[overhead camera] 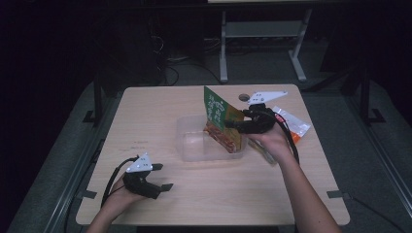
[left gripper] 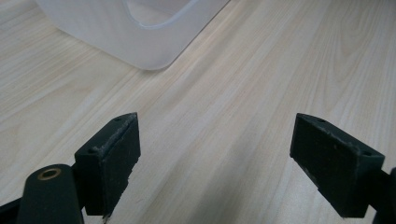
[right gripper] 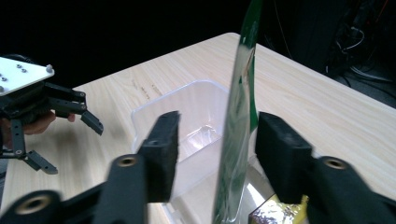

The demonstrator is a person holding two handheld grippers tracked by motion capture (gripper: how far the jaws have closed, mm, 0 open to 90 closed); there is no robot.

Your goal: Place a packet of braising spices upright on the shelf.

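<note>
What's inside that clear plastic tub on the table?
A green and orange snack bag stands on edge in the clear tub, leaning at its right end. The bag hides that corner's floor; the rest looks bare.

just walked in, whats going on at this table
A person is putting a green snack bag into a clear plastic tub. The bag stands on edge in the tub between the right gripper's parted jaws, which don't press it. The left gripper rests open on the table, holding nothing.

Snack bag [overhead camera: 221, 119] was green up top w/ pale lettering, orange-red below. Container [overhead camera: 192, 141] clear, frosted plastic. Bench [overhead camera: 155, 111] pale wood grain. Grippers black w/ white top plates.
</note>
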